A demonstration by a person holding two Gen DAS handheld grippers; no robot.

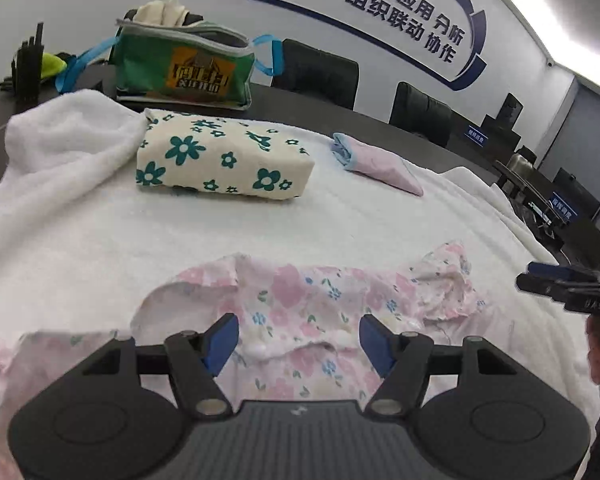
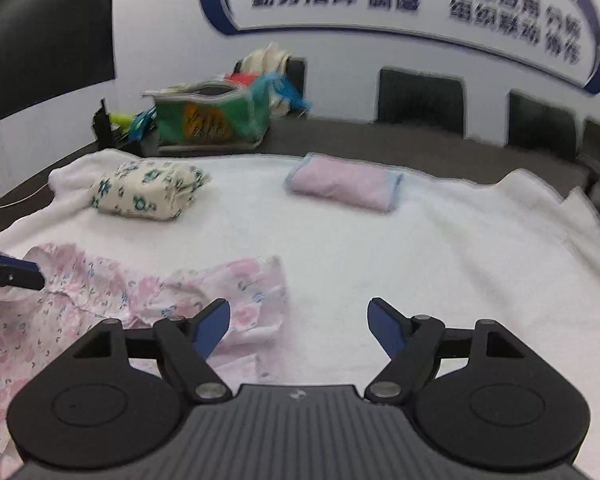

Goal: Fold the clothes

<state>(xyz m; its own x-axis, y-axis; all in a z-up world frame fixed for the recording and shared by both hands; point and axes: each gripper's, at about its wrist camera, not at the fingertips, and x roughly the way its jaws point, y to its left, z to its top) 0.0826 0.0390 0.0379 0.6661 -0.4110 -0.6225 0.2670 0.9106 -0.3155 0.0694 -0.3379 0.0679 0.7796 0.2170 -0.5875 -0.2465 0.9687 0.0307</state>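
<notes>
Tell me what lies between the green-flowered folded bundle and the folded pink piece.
Nothing: only bare white towel separates the green-flowered bundle from the folded pink piece, shown most clearly in the right wrist view.

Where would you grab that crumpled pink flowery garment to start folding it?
Probably by its raised, ruffled edges. The pink floral garment lies crumpled and unfolded on the white towel. The open left gripper could pinch the lifted fold just ahead of it, coming low from the near side; the open right gripper could take the ruffled corner at its left finger.
</notes>
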